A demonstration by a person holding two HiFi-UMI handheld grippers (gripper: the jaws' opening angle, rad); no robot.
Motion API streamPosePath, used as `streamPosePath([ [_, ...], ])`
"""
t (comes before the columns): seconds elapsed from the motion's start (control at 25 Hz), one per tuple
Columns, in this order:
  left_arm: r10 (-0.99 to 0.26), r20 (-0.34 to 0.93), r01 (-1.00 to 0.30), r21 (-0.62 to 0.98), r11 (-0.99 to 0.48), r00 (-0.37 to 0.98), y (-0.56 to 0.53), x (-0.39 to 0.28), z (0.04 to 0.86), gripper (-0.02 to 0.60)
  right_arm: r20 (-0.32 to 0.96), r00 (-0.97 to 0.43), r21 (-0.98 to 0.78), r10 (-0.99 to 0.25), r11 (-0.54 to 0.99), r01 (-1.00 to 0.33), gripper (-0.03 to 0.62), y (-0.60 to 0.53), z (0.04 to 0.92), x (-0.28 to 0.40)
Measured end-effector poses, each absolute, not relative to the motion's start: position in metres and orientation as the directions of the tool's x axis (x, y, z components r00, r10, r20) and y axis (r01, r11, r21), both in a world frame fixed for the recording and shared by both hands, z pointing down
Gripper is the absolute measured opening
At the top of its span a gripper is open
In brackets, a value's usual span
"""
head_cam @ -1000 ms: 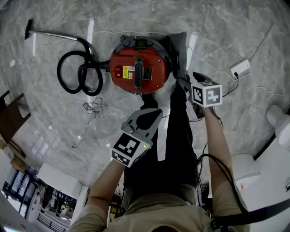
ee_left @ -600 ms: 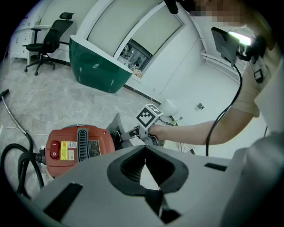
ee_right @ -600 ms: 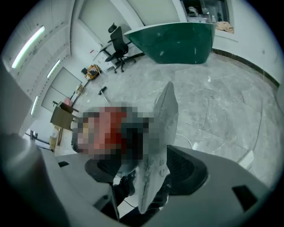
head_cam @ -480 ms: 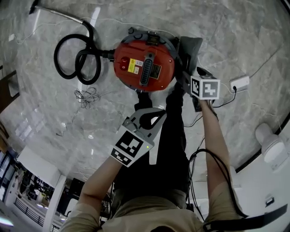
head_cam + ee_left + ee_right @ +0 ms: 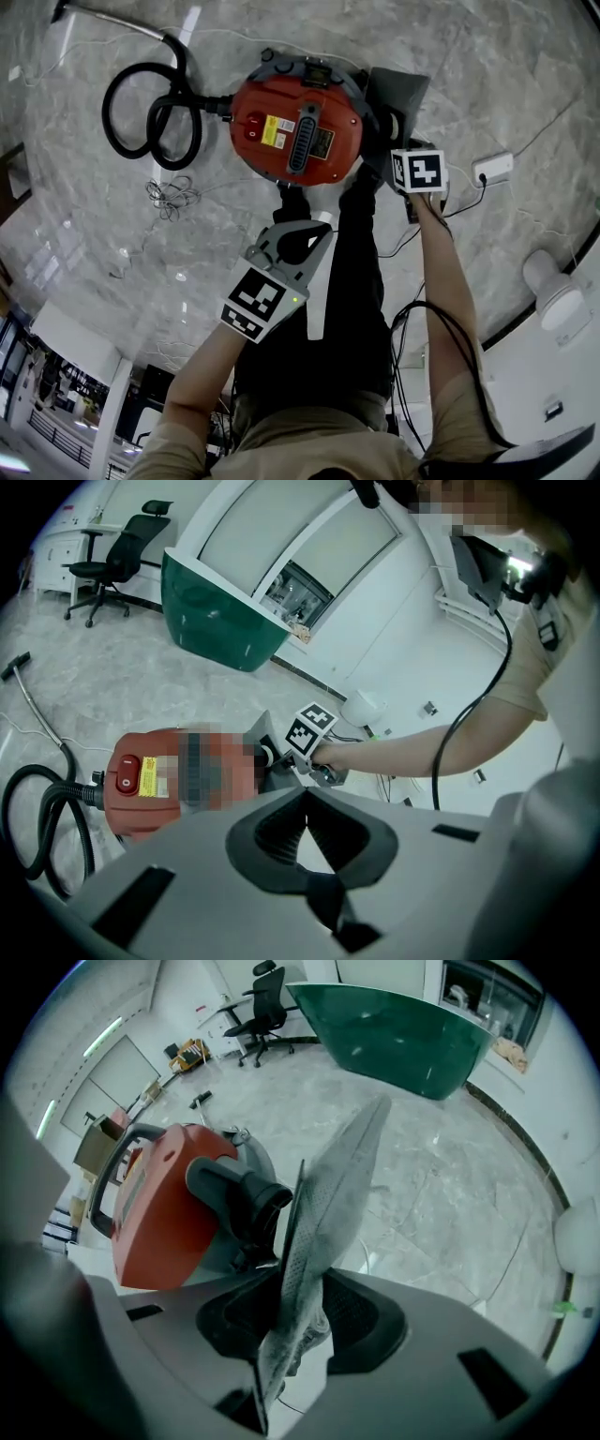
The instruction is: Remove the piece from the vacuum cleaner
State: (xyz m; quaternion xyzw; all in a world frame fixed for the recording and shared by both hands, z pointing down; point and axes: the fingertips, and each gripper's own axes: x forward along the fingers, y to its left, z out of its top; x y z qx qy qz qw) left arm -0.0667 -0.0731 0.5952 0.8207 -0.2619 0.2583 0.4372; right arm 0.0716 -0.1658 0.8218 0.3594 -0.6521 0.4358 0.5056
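At the vacuum cleaner's (image 5: 295, 131) three o'clock, we find the right tongs (image 5: 298, 1321), just closing, gripping the grey piece (image 5: 328, 1194) for removal; left tongs (image 5: 305, 799) pressed together, empty.

Office hall, open-plan, with reception area.
Grey marble floor (image 5: 441, 1176) throughout; curved green reception counter (image 5: 403, 1030) at the far side; glazed partition (image 5: 300, 591) behind it; black swivel chairs (image 5: 258, 1002) near a white desk (image 5: 67, 541); cardboard boxes (image 5: 94, 1150) at left.
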Motion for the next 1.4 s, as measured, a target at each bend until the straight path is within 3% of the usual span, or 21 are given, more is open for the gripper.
streamPosePath([
  [0.08, -0.203, 0.649, -0.652, 0.586, -0.482, 0.733, -0.074, -0.064, 0.595, 0.003, 0.971, -0.237, -0.210, -0.034, 0.349, -0.913, 0.101, -0.163, 0.824, 0.074],
  [0.4, -0.186, 0.654, -0.648, 0.588, -0.484, 0.733, -0.074, -0.054, 0.601, 0.003, 0.954, -0.297, -0.267, -0.046, 0.324, -0.908, 0.086, -0.162, 0.827, 0.072],
  [1.04, -0.158, 0.659, -0.633, 0.587, -0.504, 0.736, -0.070, -0.041, 0.603, 0.004, 0.960, -0.217, -0.084, -0.174, 0.564, -0.822, 0.052, -0.156, 0.833, 0.078],
  [1.4, -0.164, 0.663, -0.641, 0.583, -0.499, 0.730, -0.071, -0.048, 0.606, 0.004, 0.950, -0.252, -0.141, -0.187, 0.461, -0.876, 0.032, -0.157, 0.833, 0.080],
])
